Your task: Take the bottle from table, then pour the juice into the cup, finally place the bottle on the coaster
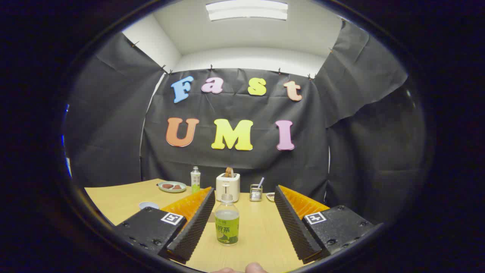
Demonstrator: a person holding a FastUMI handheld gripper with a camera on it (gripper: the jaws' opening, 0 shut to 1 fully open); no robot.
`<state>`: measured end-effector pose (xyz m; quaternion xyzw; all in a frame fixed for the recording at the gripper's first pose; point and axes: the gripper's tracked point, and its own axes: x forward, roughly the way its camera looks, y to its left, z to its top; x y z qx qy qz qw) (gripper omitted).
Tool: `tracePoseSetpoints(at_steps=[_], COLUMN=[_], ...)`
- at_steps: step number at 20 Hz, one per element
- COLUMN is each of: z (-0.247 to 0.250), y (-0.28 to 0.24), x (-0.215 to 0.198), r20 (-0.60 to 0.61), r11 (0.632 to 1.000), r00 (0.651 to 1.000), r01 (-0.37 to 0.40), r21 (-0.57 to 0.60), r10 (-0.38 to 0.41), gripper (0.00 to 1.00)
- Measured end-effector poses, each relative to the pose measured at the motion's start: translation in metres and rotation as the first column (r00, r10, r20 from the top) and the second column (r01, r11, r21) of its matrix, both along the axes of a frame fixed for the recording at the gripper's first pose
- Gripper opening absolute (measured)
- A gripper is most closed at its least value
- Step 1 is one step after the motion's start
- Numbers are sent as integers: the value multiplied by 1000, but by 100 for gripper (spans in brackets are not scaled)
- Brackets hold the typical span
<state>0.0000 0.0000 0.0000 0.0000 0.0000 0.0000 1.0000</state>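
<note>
**Bottle stands between the spread fingers**

The gripper (242, 212) hangs over the wooden table (261, 231) with its two ribbed fingers (195, 223) set wide apart, touching nothing. Between them, nearer the left finger, a clear juice bottle (227, 220) with a green label stands upright, cap on. A blue cup (148, 205) sits left of the left finger. Beyond the fingers, along the table's far side, are a plate (172, 186) carrying something reddish, a second green-labelled bottle (195, 179), a cream toaster (227, 186) with a slice sticking out, and a small wire holder (256, 192). A fingertip (254, 268) pokes in just under the gripper.
</note>
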Motion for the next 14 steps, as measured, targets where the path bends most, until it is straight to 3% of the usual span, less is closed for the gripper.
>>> tracePoseSetpoints(at_steps=[14], z=[-8], y=[8], x=[8], r20=[-22], r11=[1000], r00=[1000], r01=[-14], r21=[-17], r10=[13], gripper=[100])
